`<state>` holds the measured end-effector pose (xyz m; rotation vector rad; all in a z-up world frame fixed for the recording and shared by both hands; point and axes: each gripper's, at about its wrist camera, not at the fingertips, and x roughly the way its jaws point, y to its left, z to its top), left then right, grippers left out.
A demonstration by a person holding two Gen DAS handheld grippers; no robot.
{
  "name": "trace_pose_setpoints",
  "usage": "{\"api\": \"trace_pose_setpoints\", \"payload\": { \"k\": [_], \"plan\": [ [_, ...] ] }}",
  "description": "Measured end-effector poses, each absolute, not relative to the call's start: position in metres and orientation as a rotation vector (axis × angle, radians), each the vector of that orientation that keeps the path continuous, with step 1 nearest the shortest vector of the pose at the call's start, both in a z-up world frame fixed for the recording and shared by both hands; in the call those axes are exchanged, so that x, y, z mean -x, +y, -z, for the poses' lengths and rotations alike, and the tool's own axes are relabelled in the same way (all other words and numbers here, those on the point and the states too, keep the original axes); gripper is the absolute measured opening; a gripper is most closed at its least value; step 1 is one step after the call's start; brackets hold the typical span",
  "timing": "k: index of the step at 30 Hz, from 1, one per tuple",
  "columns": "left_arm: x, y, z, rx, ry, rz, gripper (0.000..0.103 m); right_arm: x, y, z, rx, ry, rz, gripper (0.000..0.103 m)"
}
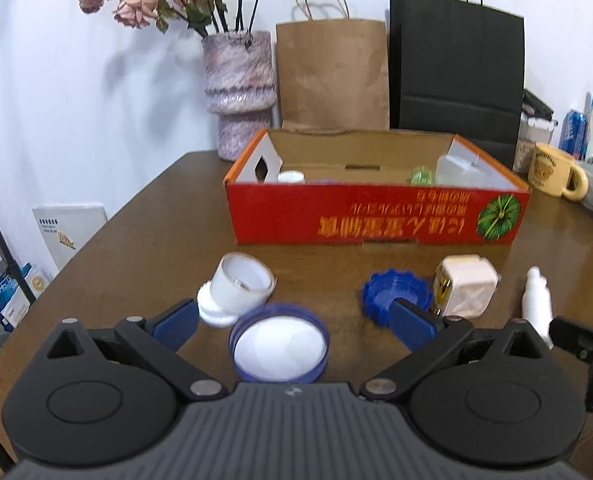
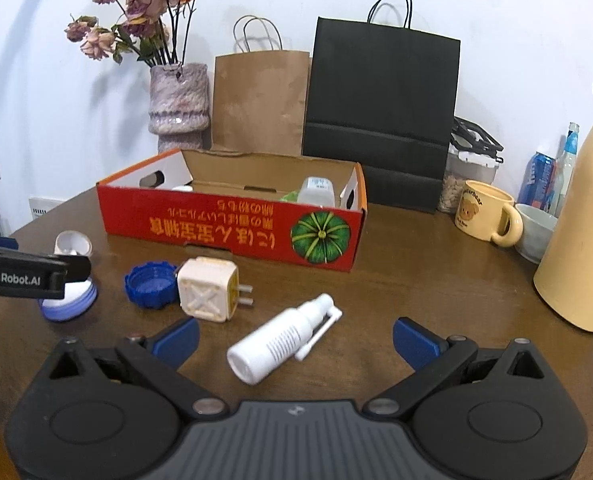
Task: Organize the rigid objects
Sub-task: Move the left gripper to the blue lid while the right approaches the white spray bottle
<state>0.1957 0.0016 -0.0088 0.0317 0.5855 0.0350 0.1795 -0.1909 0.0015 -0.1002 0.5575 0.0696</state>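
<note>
**Lots of things are sitting on the brown table**

The wooden table [image 2: 416,280] is holding a red box [image 2: 232,232], a white spray bottle [image 2: 280,340], a plug cube [image 2: 206,290], a blue cap [image 2: 150,282], a yellow mug [image 2: 484,218] and a vase [image 2: 178,104].

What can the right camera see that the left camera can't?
Only the right camera shows the tall cream jug and the plug prongs on the white adapter. Only the left camera shows the stuff on the floor beside the table. Both show the red box, the white spray bottle, the blue cap and the yellow mug.
</note>
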Motion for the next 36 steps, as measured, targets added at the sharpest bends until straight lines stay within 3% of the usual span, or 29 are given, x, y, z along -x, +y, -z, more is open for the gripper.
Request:
{"api": "trace_pose_setpoints", "payload": {
  "k": [28, 33, 35, 36],
  "plan": [
    [-0.216, 0.01, 0.043, 0.01, 0.729, -0.07, 0.103, -0.183, -0.191, 0.018, 0.081, 0.615, -0.041, 0.103],
    [-0.217, 0.009, 0.042, 0.018, 0.718, -0.061, 0.087, -0.188, -0.191, 0.02, 0.068, 0.625, -0.038, 0.103],
    [-0.216, 0.008, 0.041, 0.017, 0.706, -0.061, 0.07, -0.19, -0.19, 0.021, 0.065, 0.63, -0.035, 0.103],
    [-0.216, 0.008, 0.04, 0.015, 0.7, -0.065, 0.068, -0.191, -0.189, 0.022, 0.063, 0.632, -0.034, 0.103]
  ]
}}
